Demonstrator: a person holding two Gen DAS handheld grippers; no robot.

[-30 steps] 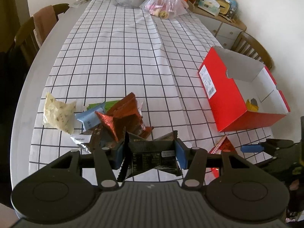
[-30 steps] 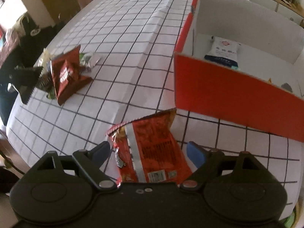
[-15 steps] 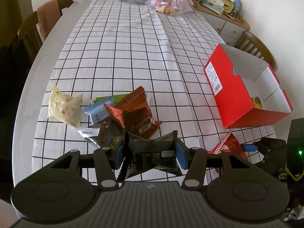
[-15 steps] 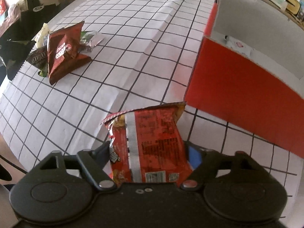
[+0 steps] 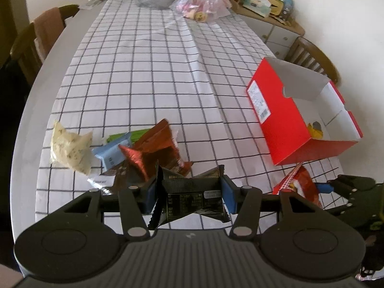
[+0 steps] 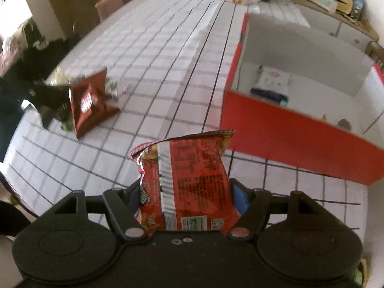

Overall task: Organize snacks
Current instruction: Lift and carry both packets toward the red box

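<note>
A: Our left tongs (image 5: 189, 193) are partly closed, pinching a black packet (image 5: 192, 195) by its sides, above the near edge of the bench (image 5: 144, 72).

B: And our right tongs (image 6: 186, 202) have just been closing; now both pads press a red packet (image 6: 184, 184), raised off the cloth, just short of the red box (image 6: 300, 136).

A: The box sits open on the right side of the bench, with 1 white pouch (image 6: 272, 81) already inside. The other snacks (image 5: 144, 148) lie heaped just beyond our left tongs.

B: What worries us?

A: We judge the red packet may slip, since it is puffy, glossy and held low. Its top could also catch the box's near wall if we carry it across too low.

B: And the black packet is crumpled, so it could twist free.
</note>
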